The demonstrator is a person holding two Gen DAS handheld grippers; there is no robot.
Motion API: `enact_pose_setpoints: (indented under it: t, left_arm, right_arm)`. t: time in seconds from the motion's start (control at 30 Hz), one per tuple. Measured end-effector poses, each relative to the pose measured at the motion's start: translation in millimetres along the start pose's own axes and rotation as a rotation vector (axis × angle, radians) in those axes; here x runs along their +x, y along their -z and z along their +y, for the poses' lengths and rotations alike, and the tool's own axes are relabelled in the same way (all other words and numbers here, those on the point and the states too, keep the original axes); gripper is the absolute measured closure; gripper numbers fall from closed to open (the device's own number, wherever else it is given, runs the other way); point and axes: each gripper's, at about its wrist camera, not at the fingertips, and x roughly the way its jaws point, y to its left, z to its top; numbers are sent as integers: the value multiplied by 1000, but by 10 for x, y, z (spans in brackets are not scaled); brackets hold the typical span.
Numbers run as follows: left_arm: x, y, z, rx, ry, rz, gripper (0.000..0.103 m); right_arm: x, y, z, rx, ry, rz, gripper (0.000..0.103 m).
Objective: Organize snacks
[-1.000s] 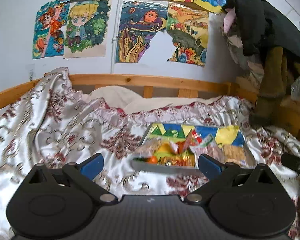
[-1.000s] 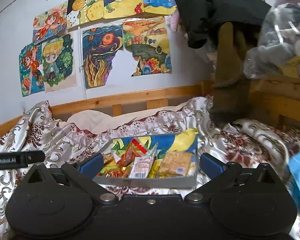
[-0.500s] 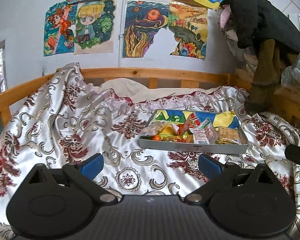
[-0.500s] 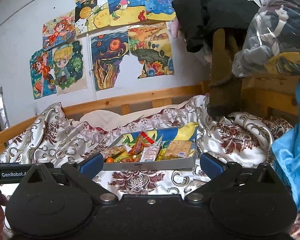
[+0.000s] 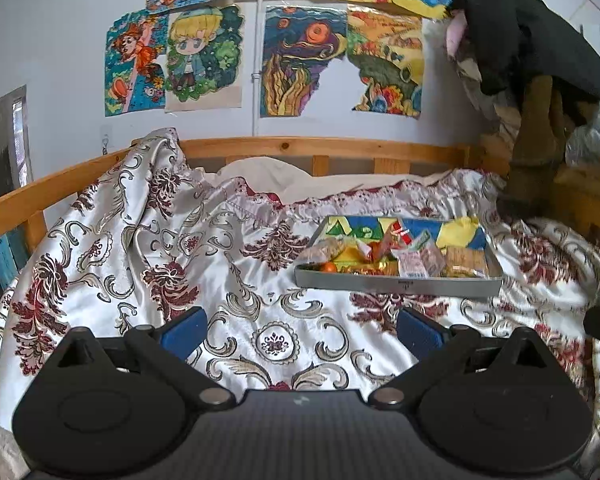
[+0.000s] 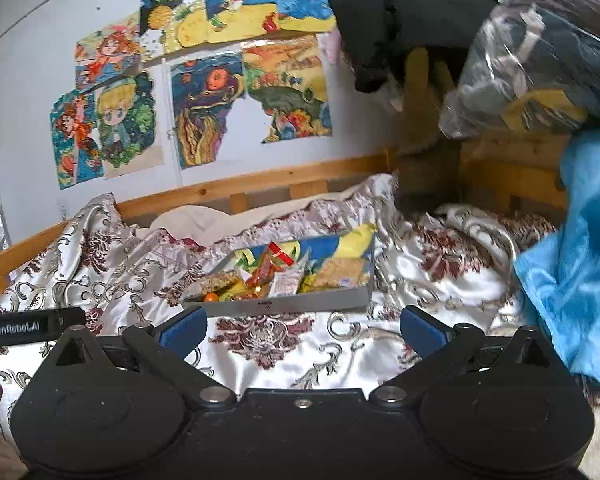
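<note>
On the bed in front of me lies a shiny white bedspread (image 5: 260, 320) patterned with dark red and grey scrolls, rumpled and pulled up over the wooden rail (image 5: 320, 146) at the far left. A cream pillow (image 5: 260, 176) shows between the spread and that rail. The tray (image 5: 396, 284), grey-walled with a bright blue and yellow bottom, sits flat on the spread, ahead and a little to the right in my left view, straight ahead in my right view. The snacks (image 5: 416, 260) are heaped inside it: clear wrapped packets, a small orange piece at the near left corner, a red and orange wrapper, and square biscuits at the right end.

My left tongs (image 5: 300, 332) are spread wide and hold nothing, hanging over bare bedspread, well short of the tray. My right tongs (image 6: 302, 330) are equally wide apart and empty, also short of the tray.

Behind the bed, the pale wall carries coloured drawings (image 5: 300, 60) taped side by side. At the right, dark clothes (image 6: 400, 20) and a clear bag of fabric (image 6: 540, 60) are piled on a wooden frame, and a bright blue fleece (image 6: 580, 260) hangs beside my right tongs.
</note>
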Motion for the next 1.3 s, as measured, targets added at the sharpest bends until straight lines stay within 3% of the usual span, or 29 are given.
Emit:
enact_pose_setpoints:
  t: [0.57,0.87,1.3]
  left_arm:
    - [6,92,29,8,-25,51,0]
    - [63,252,57,-18,-54,143,0]
    - [52,275,89,-25,-79,143,0]
  right_arm:
    - [111,89,59,-31,32,70,1]
    - [175,121,73,-41,63,113,1]
    - [225,150,101,-45,69,143,1]
